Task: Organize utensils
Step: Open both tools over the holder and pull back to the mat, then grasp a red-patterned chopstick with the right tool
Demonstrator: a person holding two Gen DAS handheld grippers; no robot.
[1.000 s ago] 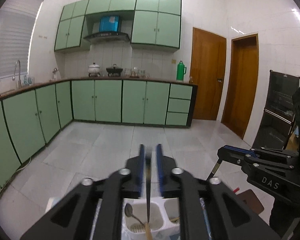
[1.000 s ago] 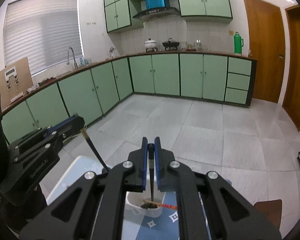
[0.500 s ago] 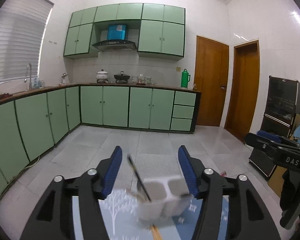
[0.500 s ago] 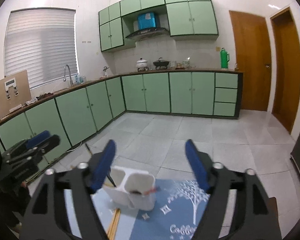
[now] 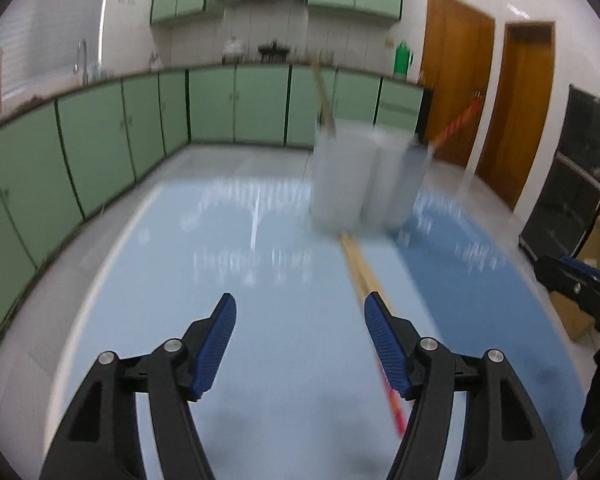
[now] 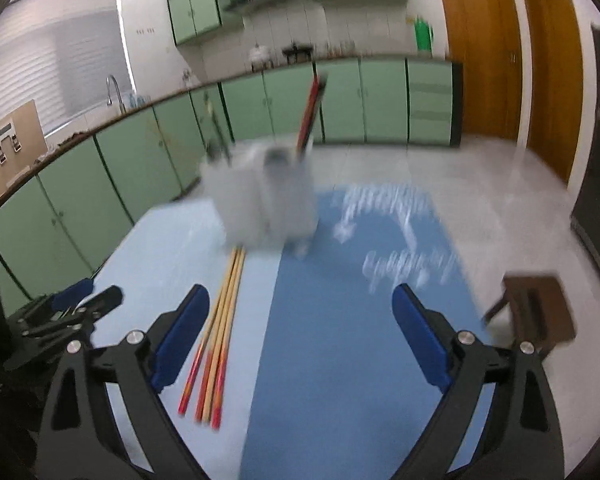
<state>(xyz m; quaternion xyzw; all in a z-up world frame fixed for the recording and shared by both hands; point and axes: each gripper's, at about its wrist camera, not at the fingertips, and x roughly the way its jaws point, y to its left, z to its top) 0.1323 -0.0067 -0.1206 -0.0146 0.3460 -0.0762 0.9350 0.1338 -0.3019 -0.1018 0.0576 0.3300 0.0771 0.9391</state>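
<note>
A white two-cup utensil holder (image 5: 364, 180) (image 6: 264, 204) stands blurred on the blue mat (image 5: 260, 320). A wooden chopstick (image 5: 324, 96) and a red one (image 6: 310, 114) lean out of it. Several loose chopsticks (image 6: 216, 340) (image 5: 364, 276) lie on the mat in front of the holder. My left gripper (image 5: 300, 332) hovers low over the mat, jaws opening, nothing between them; the loose chopsticks pass under its right finger. My right gripper (image 6: 300, 320) is also opening and holds nothing; the chopsticks lie just inside its left finger, untouched.
A brown stool (image 6: 536, 312) stands off the table's right side. Green cabinets (image 5: 100, 144) line the far walls, with wooden doors (image 5: 456, 88) and a black appliance (image 5: 572, 200) to the right. The table edge curves round the mat on the left.
Both grippers were shut on chopsticks above the holder; they have opened, let go and pulled back and down, so the holder now stands farther ahead. Both views are motion-blurred.
</note>
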